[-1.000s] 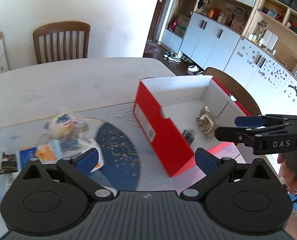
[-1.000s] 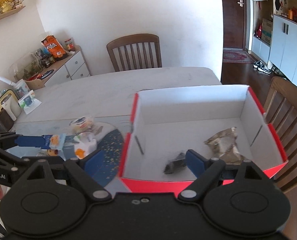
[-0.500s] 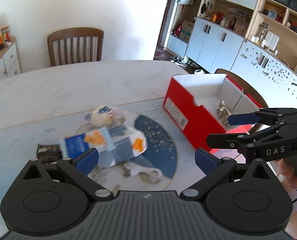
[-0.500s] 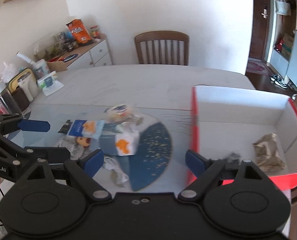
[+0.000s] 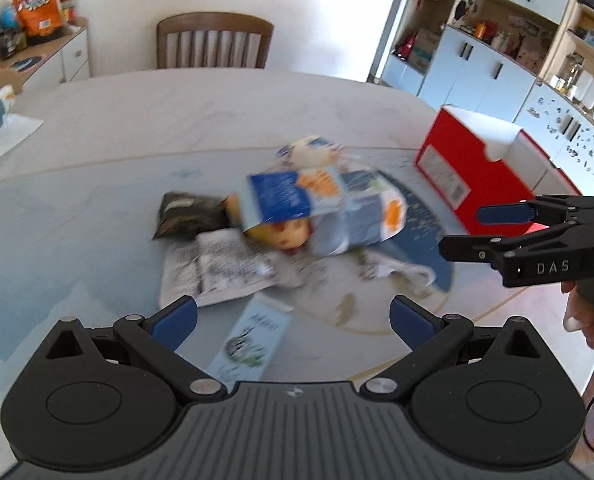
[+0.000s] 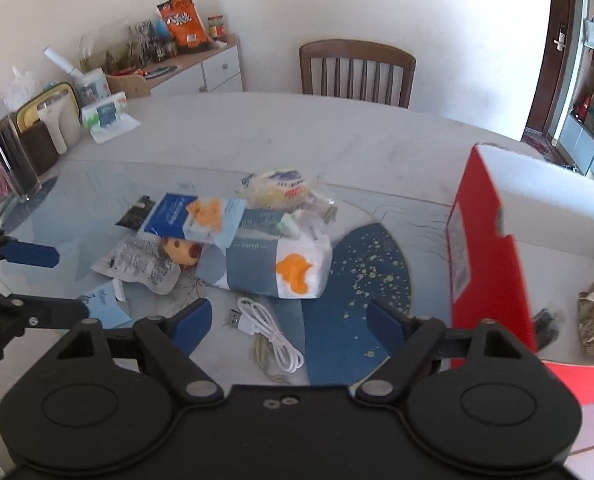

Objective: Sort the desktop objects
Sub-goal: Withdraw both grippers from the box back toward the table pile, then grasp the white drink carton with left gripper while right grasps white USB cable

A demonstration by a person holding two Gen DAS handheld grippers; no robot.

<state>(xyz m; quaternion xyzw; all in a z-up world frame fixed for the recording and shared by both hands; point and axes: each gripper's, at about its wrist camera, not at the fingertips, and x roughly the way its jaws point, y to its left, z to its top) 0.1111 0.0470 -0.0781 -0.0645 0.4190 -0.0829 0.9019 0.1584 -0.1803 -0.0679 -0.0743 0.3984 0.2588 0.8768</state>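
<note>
Blue-padded jaws of left gripper [image 5: 293, 316] and right gripper [image 6: 289, 320] hover spread, empty, above the clutter pile [image 6: 233, 248].

Chair [image 6: 357, 70], wooden, slat-backed: placed at the far side of the table [image 6: 297, 132]. Sideboard [image 6: 201, 68], white: set against the left wall, crowded with an orange snack bag [image 6: 181, 22] and jars. Tissue pack [image 6: 105, 114]: laid on the table's left edge. Cabinets [image 5: 481, 68], white, with shelves above: ranged along the right wall.
</note>
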